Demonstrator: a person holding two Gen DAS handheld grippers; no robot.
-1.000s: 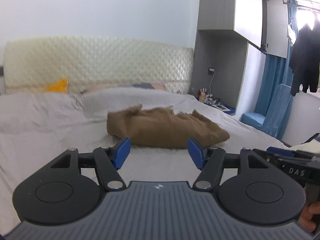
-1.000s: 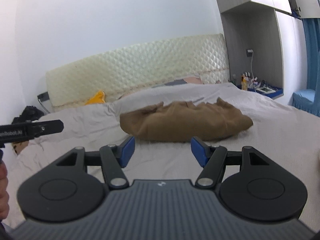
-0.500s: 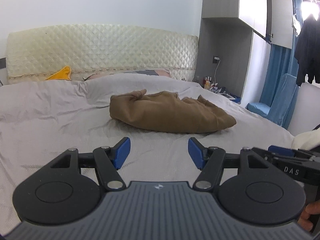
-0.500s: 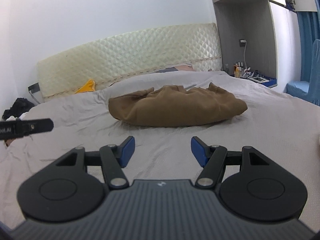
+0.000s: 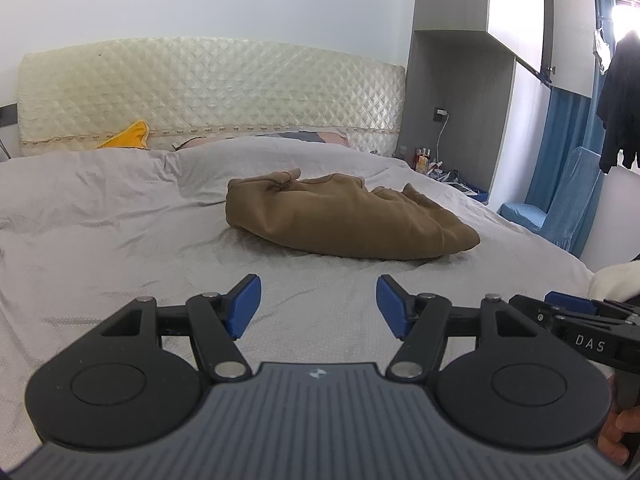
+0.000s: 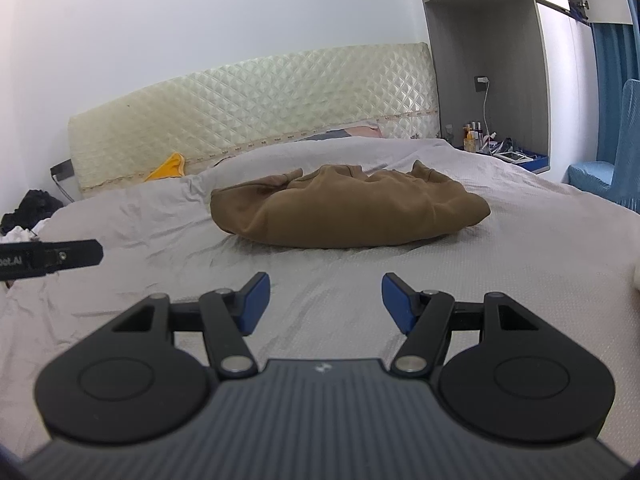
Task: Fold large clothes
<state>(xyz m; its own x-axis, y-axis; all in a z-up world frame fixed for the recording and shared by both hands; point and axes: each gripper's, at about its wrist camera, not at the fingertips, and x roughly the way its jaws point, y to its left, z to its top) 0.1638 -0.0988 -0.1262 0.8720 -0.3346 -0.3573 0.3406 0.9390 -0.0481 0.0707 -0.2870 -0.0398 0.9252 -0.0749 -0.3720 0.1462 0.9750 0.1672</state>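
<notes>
We see a crumpled brown garment [image 5: 340,216] on the grey bed [image 5: 100,240], our left gripper [image 5: 318,304] and right gripper [image 6: 325,300] short of it, fingers wide, holding nothing.

**Soft cloth ahead, matt plastic in my hands**

I see the brown garment [image 5: 340,216] as thick, matt knit cloth, smooth on its flanks and rumpled on top. The grey bedsheet [image 5: 100,240] under it looks finely textured and creased, without shine. The headboard [image 5: 208,92] has a quilted cream cover with a faint sheen. My left gripper [image 5: 318,304] and right gripper [image 6: 325,303] show matt black plastic, ribbed grey bodies, blue rubbery pads [image 6: 396,300] and shiny metal pivot pins.
</notes>
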